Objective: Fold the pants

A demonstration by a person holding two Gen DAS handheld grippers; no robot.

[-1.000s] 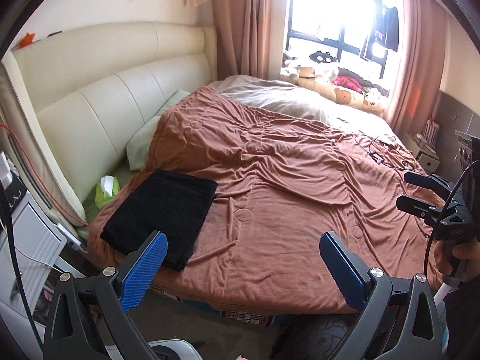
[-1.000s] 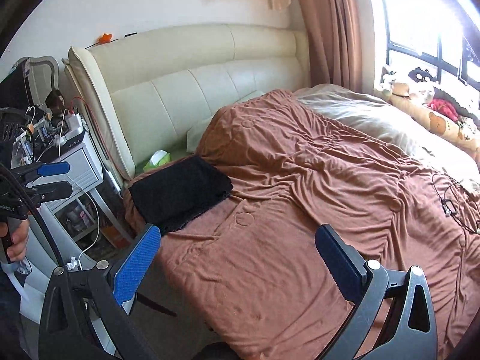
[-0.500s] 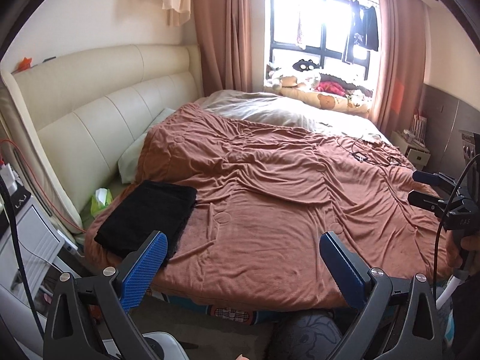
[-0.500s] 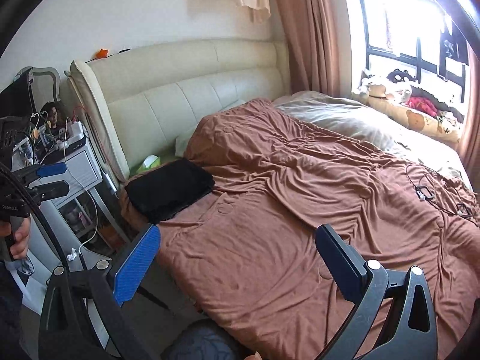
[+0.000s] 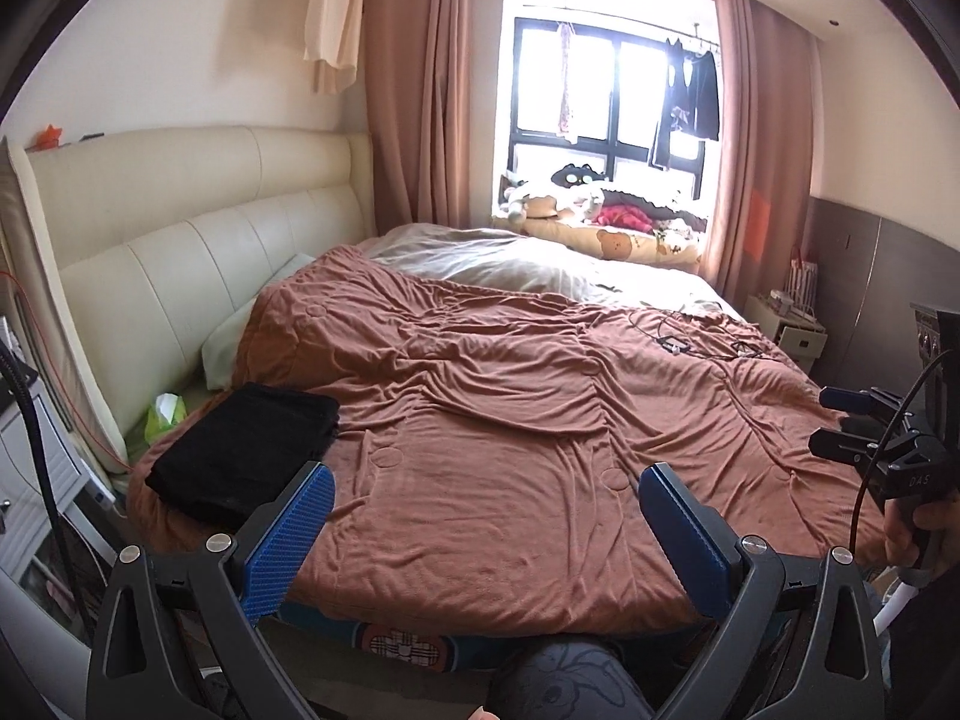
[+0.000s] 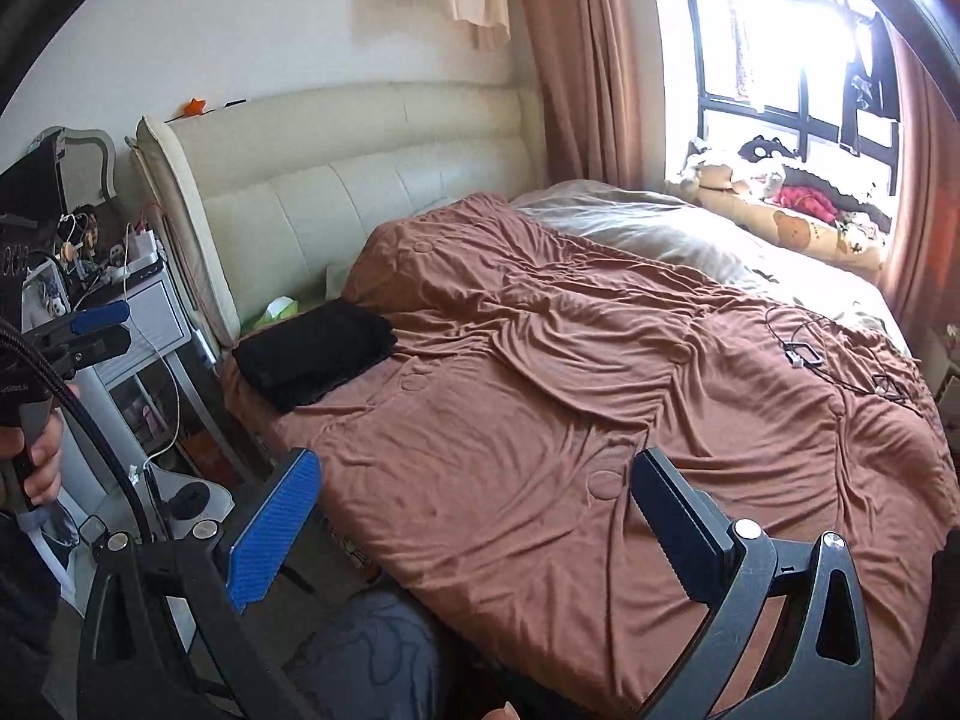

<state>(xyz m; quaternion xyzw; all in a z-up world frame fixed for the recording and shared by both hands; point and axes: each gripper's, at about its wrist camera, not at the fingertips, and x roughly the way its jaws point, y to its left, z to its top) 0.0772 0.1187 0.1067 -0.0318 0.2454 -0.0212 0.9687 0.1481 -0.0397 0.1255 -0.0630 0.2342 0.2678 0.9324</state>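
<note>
Two fisheye views, each looking forward between its own wide-apart tongs, from beside the bed's near edge and slightly above it. The left view faces straight across the bed toward the window; the right tongs show at its right rim. The right view stands near the left one and is turned toward the headboard; the left tongs show at its left rim. Both share the bed, headboard, window and the black pants at the bed's near headboard corner.
</note>
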